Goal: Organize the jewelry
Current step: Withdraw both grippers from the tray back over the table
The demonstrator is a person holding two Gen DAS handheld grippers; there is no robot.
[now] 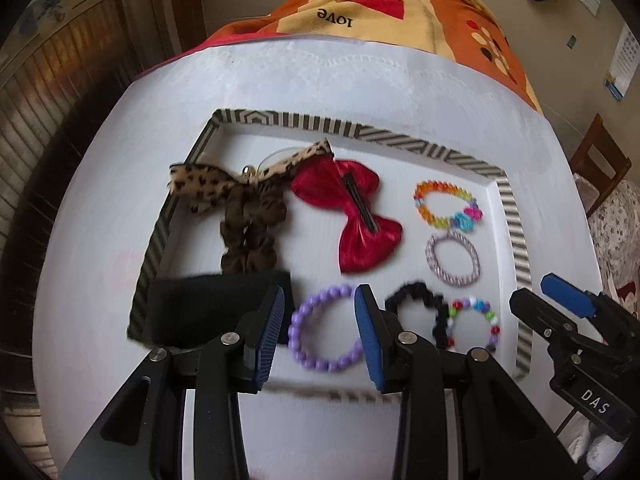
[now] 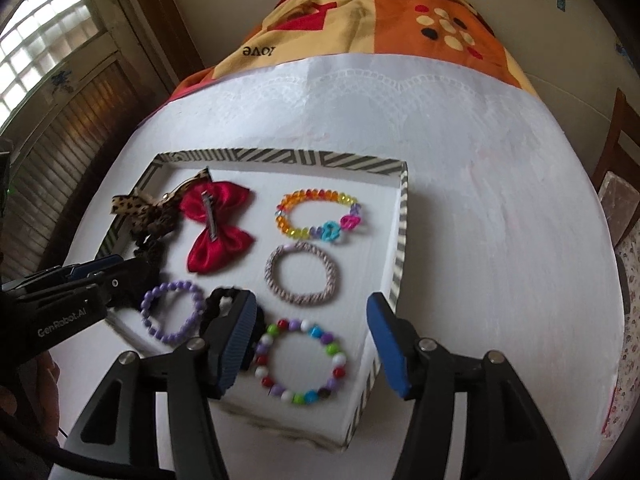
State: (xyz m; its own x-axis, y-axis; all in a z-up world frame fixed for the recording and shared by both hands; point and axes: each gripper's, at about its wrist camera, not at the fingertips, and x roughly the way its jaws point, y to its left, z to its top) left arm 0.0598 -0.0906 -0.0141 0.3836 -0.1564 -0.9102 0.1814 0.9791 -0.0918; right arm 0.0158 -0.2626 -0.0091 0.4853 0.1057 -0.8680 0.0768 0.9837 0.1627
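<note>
A white tray with a striped rim lies on the white table and holds the jewelry. In it are a leopard bow, a red bow clip, an orange bead bracelet, a braided ring, a purple bead bracelet, a black scrunchie and a multicolour bead bracelet. My left gripper is open over the purple bracelet. My right gripper is open over the multicolour bracelet.
A black pad lies at the tray's near left corner. An orange patterned blanket lies beyond the white cloth. A wooden shutter stands at the left and a chair at the right.
</note>
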